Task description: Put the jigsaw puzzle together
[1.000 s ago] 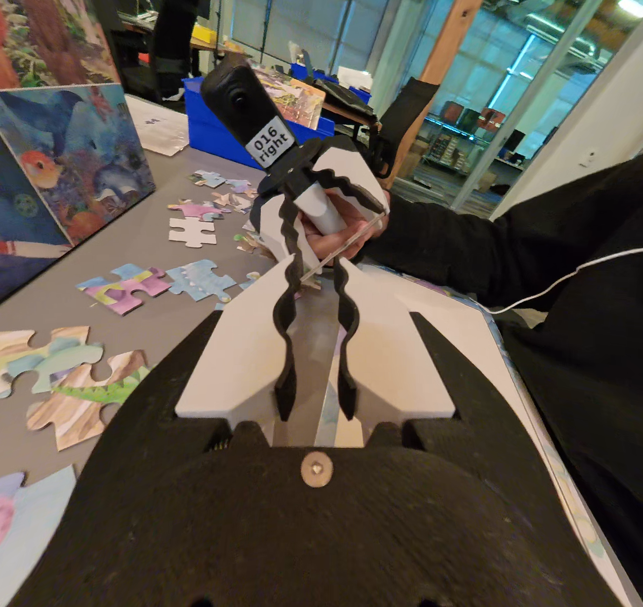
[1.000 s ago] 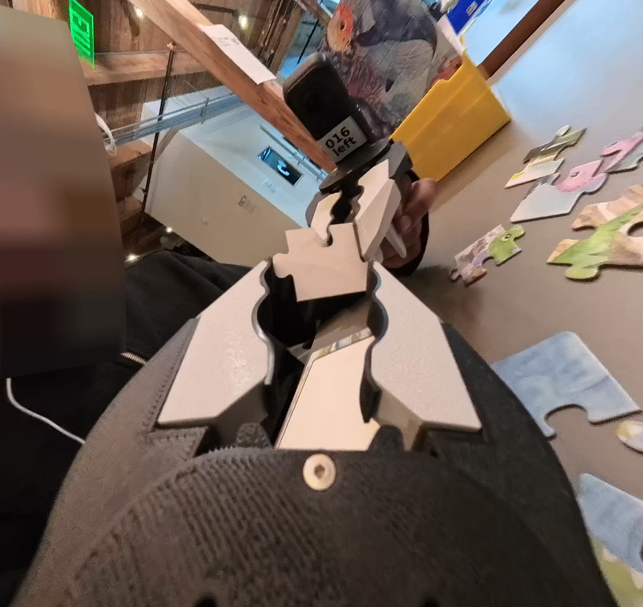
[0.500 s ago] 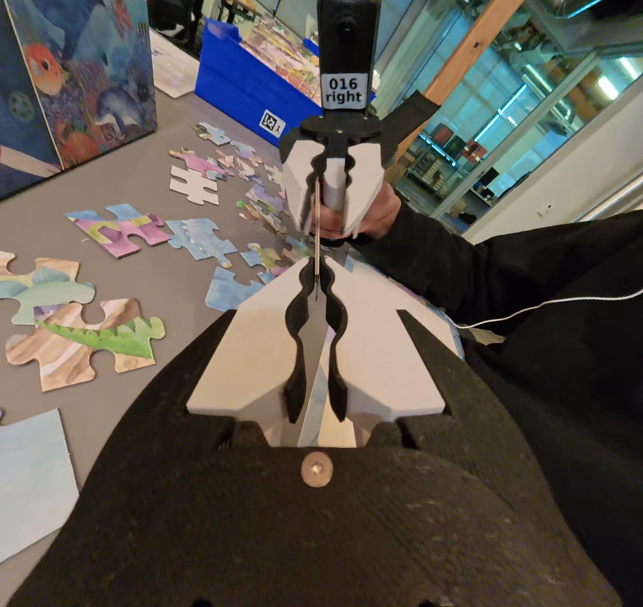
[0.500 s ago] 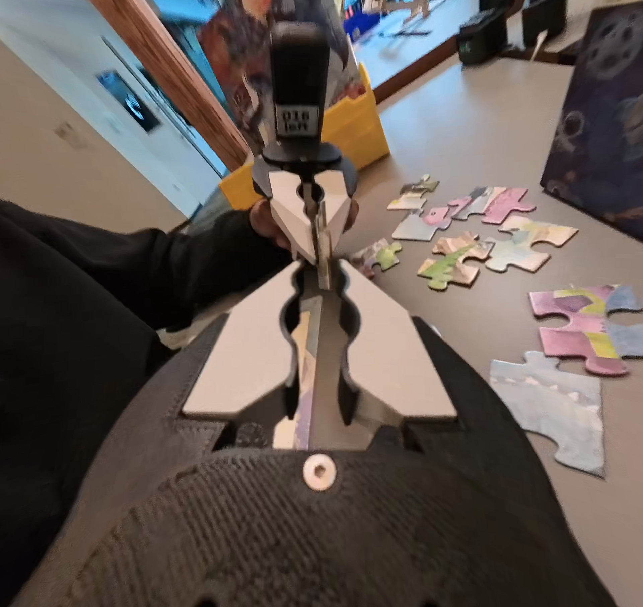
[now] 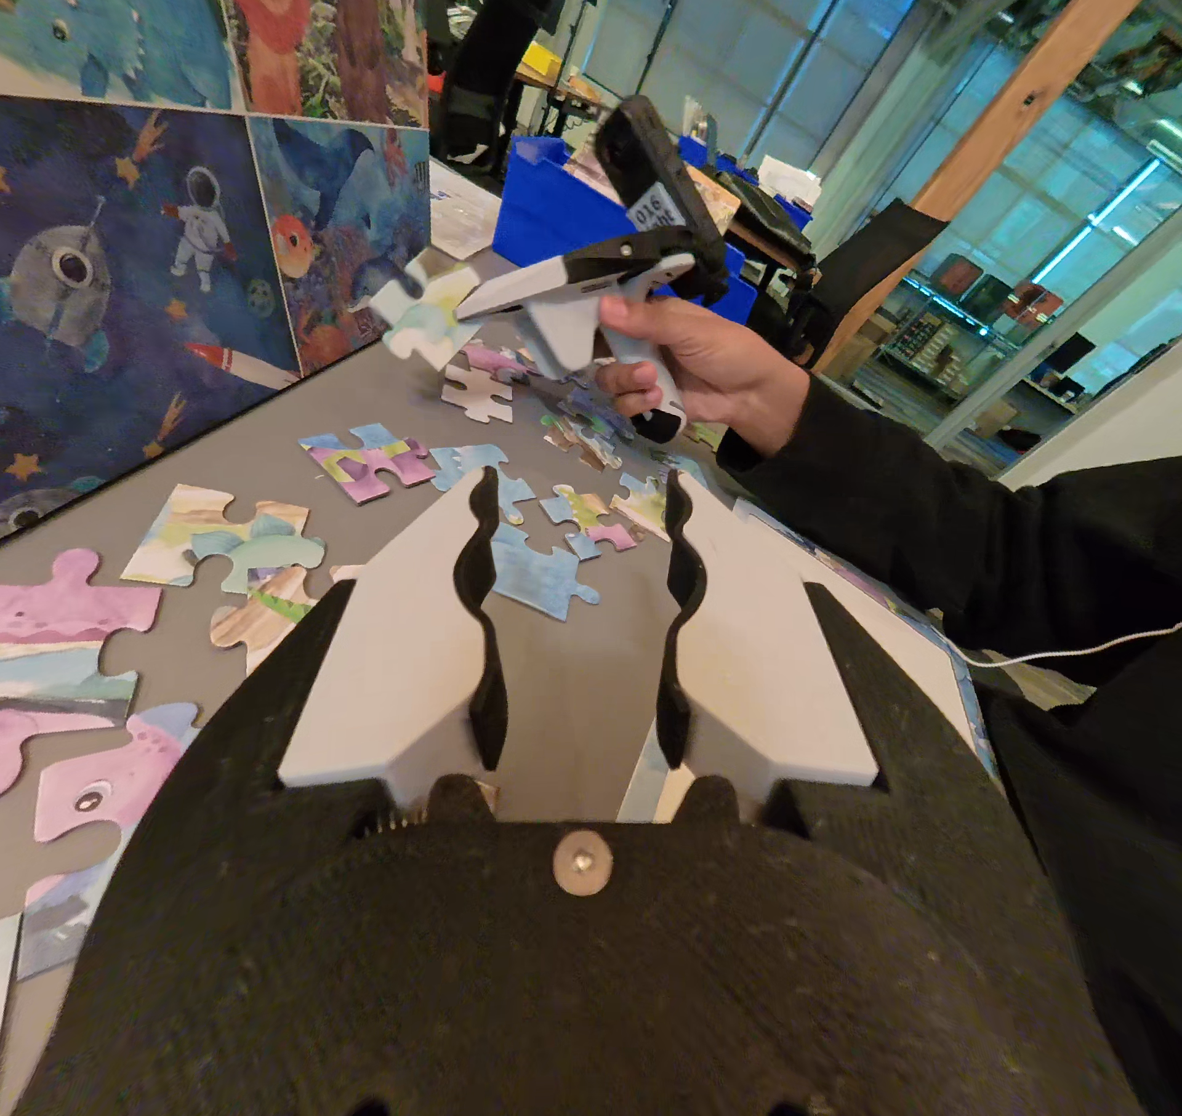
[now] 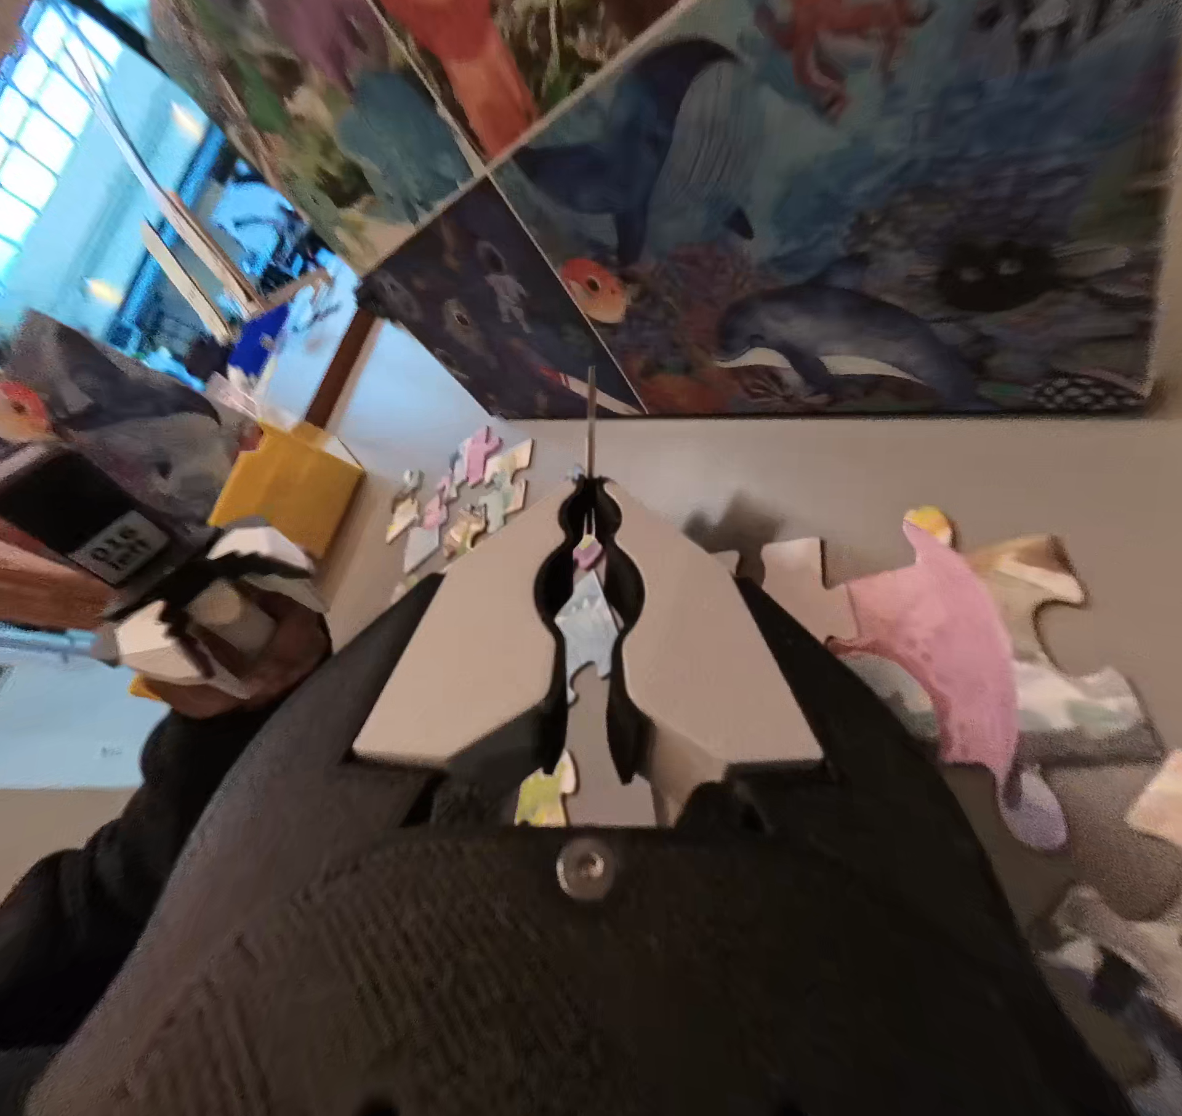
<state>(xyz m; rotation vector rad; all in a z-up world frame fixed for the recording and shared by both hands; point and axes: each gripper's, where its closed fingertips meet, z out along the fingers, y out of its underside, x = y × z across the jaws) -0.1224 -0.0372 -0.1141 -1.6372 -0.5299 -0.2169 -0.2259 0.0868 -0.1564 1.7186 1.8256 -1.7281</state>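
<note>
Pale puzzle piece pinched in right tongs, left tongs apart, white number tag

The right wrist view is smeared by motion: the picture panels (sea creatures, roughly) and the left claw lack sharp edges. The held puzzle piece shows only edge-on there. The pink piece is cut by the left view's edge.
</note>
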